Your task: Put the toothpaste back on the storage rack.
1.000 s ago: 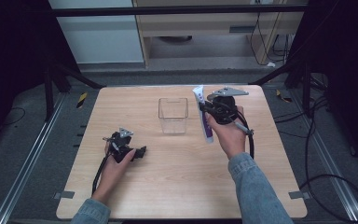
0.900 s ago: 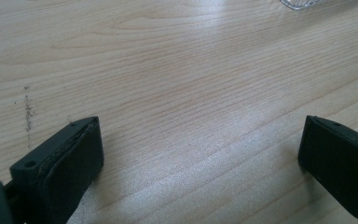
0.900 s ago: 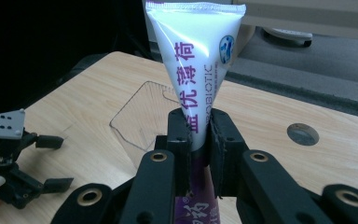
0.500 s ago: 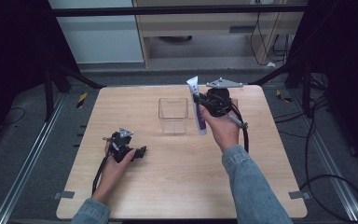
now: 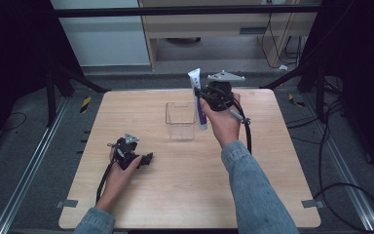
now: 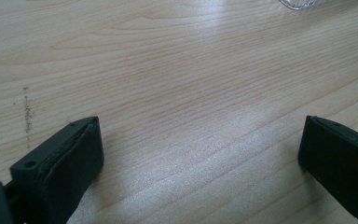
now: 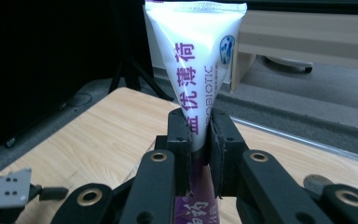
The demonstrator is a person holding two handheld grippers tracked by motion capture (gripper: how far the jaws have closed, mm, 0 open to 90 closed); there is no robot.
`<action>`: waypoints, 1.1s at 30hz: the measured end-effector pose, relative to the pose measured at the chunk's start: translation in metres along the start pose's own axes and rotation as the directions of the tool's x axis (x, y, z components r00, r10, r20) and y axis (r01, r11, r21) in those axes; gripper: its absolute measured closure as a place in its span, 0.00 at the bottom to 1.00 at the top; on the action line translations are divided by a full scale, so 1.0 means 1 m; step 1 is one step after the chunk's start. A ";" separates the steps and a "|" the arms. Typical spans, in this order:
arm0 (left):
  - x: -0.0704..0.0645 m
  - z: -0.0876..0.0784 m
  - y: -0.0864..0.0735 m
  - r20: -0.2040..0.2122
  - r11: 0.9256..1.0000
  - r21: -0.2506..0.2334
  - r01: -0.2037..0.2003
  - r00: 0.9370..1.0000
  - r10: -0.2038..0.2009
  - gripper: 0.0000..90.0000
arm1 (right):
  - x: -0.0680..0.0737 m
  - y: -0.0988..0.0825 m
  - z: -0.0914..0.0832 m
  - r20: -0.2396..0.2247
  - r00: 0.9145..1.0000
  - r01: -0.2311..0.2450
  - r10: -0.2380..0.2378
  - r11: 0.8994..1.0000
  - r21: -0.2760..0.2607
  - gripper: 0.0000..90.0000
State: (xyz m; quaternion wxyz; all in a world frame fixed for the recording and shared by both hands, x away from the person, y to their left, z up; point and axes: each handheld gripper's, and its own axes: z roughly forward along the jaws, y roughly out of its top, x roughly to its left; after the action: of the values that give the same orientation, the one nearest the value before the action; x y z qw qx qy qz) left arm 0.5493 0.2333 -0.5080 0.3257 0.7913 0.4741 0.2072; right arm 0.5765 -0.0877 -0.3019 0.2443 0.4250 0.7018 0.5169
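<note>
1. The left gripper (image 5: 148, 158) rests low on the table (image 5: 175, 195), near its left front. In the left gripper view its jaws stand wide apart with nothing but bare wood between them.
2. A clear box (image 5: 180, 120) stands near the middle of the table, open at the top and empty as far as can be seen. It looks like thin, hard plastic, so likely light and easy to knock aside.
3. The tube (image 5: 198, 100) is held upright in the air just right of the box, crimped end up, white above and purple below.
4. The right gripper (image 7: 199, 140) is clamped on the tube at about mid-length, where white turns to purple. That seems a sound hold: the body is soft and should dent under the pads, while the glossy skin could slip if the squeeze is slack. The tube is probably light.
5. The table is pale, smooth wood, flat and bare apart from the box. Around it are dark frame rails, loose cables on a grey floor, and a pale cabinet behind.
</note>
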 end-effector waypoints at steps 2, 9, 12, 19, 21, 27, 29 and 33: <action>0.000 0.000 0.000 0.000 1.000 0.000 -0.001 1.000 0.001 0.00 | 0.001 0.002 0.003 0.002 1.000 -0.002 0.002 1.000 -0.010 0.89; 0.000 0.000 0.000 0.001 1.000 0.000 -0.001 1.000 0.001 0.00 | 0.007 0.009 0.014 0.032 0.999 0.000 0.002 0.998 -0.058 0.89; 0.000 0.000 0.000 0.001 1.000 0.000 -0.001 1.000 0.001 0.00 | 0.007 0.013 0.019 0.045 0.999 -0.001 0.003 0.998 -0.062 0.89; 0.000 0.000 0.000 0.001 1.000 0.000 -0.002 1.000 0.002 0.00 | 0.008 0.018 0.027 0.049 0.999 -0.005 0.009 0.997 -0.072 0.89; 0.000 0.000 0.000 0.001 1.000 0.000 -0.002 1.000 0.002 0.00 | 0.010 0.019 0.029 0.047 0.999 0.000 0.003 0.997 -0.074 0.89; 0.000 0.000 0.000 0.002 1.000 0.001 -0.003 1.000 0.003 0.00 | 0.016 0.023 0.035 0.058 0.998 0.024 -0.019 0.996 -0.089 0.89; 0.000 0.000 0.000 0.002 1.000 0.001 -0.002 1.000 0.002 0.00 | 0.018 0.024 0.038 0.058 0.998 0.027 -0.022 0.995 -0.093 0.89; 0.000 0.000 0.000 0.001 1.000 0.001 -0.004 1.000 0.004 0.00 | 0.018 0.024 0.047 0.056 0.998 0.019 -0.013 0.995 -0.102 0.89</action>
State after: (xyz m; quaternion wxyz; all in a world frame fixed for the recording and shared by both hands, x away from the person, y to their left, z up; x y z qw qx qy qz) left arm 0.5499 0.2332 -0.5079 0.3253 0.7924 0.4726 0.2071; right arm 0.6119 -0.0454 -0.2938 0.2891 0.4203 0.6708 0.5383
